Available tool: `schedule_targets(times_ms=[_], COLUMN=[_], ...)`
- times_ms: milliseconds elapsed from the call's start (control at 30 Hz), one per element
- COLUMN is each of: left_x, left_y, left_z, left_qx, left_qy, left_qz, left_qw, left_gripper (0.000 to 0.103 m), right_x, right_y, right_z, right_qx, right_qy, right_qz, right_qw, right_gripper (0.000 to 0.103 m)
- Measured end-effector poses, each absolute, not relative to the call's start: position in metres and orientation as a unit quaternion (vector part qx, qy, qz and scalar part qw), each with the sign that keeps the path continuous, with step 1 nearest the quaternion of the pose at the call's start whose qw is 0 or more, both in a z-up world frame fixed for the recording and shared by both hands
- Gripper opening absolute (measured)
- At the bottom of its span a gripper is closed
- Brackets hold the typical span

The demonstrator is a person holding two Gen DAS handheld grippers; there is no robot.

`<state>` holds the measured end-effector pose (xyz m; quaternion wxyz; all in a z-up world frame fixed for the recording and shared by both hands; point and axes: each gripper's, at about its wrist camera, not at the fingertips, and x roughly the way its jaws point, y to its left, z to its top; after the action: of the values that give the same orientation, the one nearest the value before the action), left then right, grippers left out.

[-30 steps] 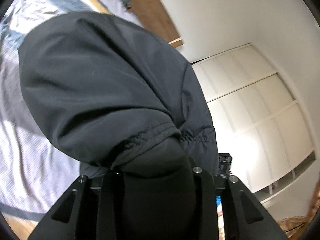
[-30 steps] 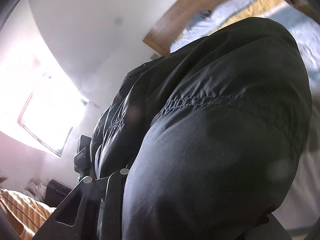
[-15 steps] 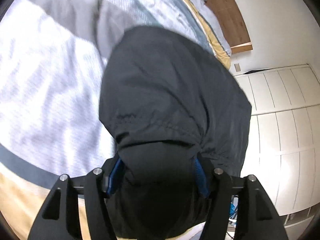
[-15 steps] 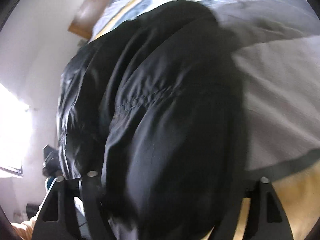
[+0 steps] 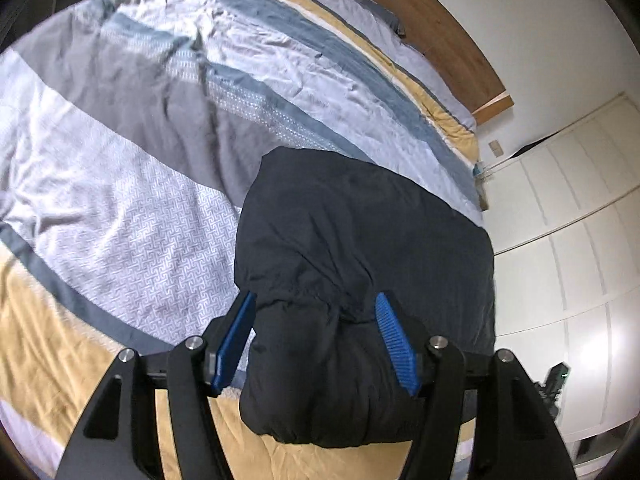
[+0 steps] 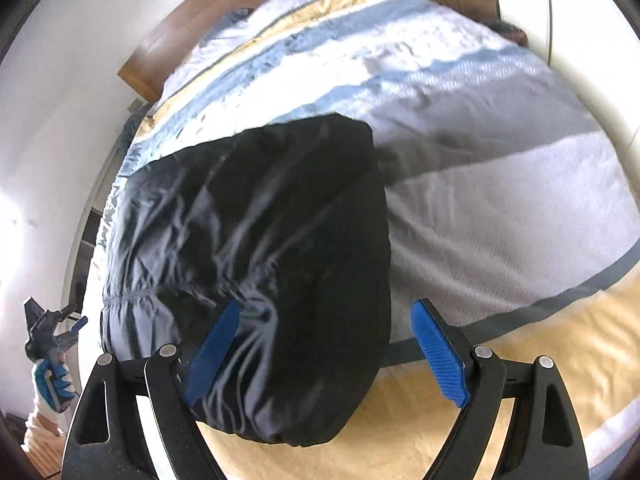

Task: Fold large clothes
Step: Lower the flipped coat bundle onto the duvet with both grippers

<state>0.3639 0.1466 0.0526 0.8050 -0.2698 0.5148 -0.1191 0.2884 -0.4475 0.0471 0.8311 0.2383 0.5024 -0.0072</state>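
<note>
A black jacket (image 5: 360, 232) lies folded in a thick bundle on the striped duvet (image 5: 132, 208), near the bed's edge. My left gripper (image 5: 315, 298) points down at its near end; the gathered hem bulges between the blue pads (image 5: 236, 336), which stand apart and do not squeeze it. In the right wrist view the same jacket (image 6: 260, 216) fills the middle. My right gripper (image 6: 326, 304) has its jaws opening: the left pad (image 6: 216, 344) brushes the cloth and the right pad (image 6: 438, 354) stands clear of it.
The duvet (image 6: 500, 200) has grey, white, blue and mustard bands and runs back to a wooden headboard (image 5: 460, 48). White wardrobe doors (image 5: 568, 216) stand beside the bed. A gloved hand holds the other gripper (image 6: 48, 336) at the left of the right wrist view.
Both grippers held the jacket up, shut on it; they have tipped down, the jacket now lies on the duvet, and both pairs of jaws have spread off the cloth.
</note>
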Motion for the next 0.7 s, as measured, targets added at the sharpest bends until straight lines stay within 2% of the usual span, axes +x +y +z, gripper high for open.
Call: schedule_targets(times_ms=[100, 433, 700], left_x=[0.348, 0.324, 0.316], left_y=[0.129, 0.063, -0.007], left_z=[0.062, 0.086, 0.063], left_qx=[-0.24, -0.178, -0.072], left_qy=[0.513, 0.487, 0.479], left_qz=[-0.095, -0.033, -0.094], left_qw=[0.819, 0.855, 0.87], left_gripper=[0.061, 0.061, 0.061], right_x=[0.267, 0.288, 0.289], right_y=[-0.443, -0.383, -0.304], right_z=[0.049, 0.06, 0.052], right_qx=[0.206, 0.137, 0.075], right_qy=[0.505, 0.482, 0.475], right_qz=[0.008, 0.047, 0.06], right_qw=[0.838, 0.864, 0.875], right_gripper=[0.087, 0.087, 0.087])
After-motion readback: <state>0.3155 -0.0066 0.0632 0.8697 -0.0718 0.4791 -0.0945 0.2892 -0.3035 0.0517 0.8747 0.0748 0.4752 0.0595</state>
